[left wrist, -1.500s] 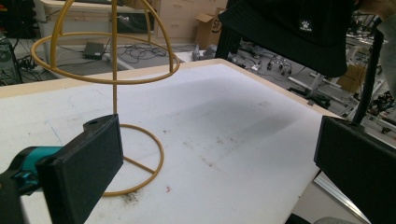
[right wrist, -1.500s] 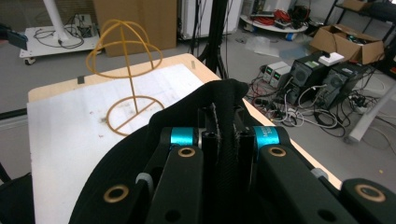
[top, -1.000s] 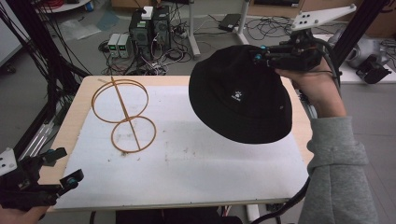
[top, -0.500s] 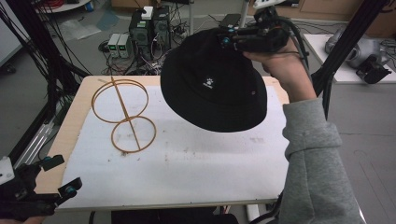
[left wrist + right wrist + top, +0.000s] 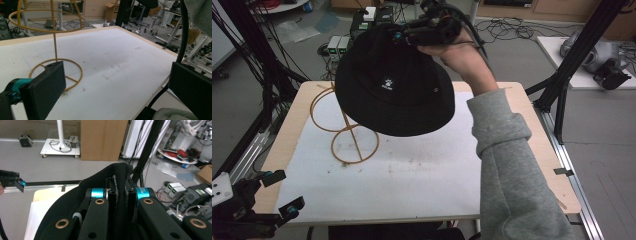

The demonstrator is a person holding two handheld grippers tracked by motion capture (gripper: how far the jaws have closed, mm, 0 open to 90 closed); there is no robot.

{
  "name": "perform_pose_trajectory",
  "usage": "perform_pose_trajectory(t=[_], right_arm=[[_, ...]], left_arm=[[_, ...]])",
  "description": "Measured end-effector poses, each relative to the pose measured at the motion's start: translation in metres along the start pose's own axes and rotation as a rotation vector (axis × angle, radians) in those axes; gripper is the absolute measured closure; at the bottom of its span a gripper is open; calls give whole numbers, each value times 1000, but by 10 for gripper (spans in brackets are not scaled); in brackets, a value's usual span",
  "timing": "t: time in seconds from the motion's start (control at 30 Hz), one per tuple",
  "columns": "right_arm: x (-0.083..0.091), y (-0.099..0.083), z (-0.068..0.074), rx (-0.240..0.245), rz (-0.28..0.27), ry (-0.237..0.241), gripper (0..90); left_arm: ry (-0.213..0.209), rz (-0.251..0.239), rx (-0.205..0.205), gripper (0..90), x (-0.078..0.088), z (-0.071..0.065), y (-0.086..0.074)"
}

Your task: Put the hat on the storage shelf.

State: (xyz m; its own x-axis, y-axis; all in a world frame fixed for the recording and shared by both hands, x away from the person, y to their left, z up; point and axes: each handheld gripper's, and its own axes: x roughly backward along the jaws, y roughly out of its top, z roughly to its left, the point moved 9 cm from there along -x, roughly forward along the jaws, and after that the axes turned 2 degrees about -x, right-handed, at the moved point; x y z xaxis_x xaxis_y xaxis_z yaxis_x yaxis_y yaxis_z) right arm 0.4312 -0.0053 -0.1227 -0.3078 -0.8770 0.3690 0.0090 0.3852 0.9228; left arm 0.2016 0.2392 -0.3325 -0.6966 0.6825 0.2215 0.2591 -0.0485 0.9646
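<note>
Above the far half of the worktop (image 5: 422,175), in the high view, the right hand-held gripper (image 5: 404,36) holds a black bucket hat (image 5: 394,92) by the top of its brim. The hat hangs clear of the surface, crown turned toward the camera, a small white emblem on its front. It covers the upper part of a yellow wire hat stand (image 5: 347,142), whose round base ring rests on the white mat at the left. Whether hat and stand touch cannot be told from this angle. A grey sleeve (image 5: 512,165) runs up from the bottom edge to the hand (image 5: 462,57) that carries the gripper. The left hand-held gripper (image 5: 274,192) sits low at the near left corner of the worktop, well apart from the hat, its two jaws spread with nothing between them.

In the left gripper view, both black jaws stand wide apart and empty. Between them lies the white surface with the stand's base ring and upright rod just beyond the left jaw; the stand's upper ring shows at the top left.

In the right gripper view, the jaws are pressed together on a fold of the hat's black fabric, which rises in a ridge between the pads. The left hand-held gripper shows small at the left edge
</note>
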Motion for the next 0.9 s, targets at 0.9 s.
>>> perform_pose_trajectory(t=[0.9], right_arm=[[-139, 12, 34, 29, 20, 107, 861]], left_arm=[[24, -17, 0, 17, 8, 9, 3]])
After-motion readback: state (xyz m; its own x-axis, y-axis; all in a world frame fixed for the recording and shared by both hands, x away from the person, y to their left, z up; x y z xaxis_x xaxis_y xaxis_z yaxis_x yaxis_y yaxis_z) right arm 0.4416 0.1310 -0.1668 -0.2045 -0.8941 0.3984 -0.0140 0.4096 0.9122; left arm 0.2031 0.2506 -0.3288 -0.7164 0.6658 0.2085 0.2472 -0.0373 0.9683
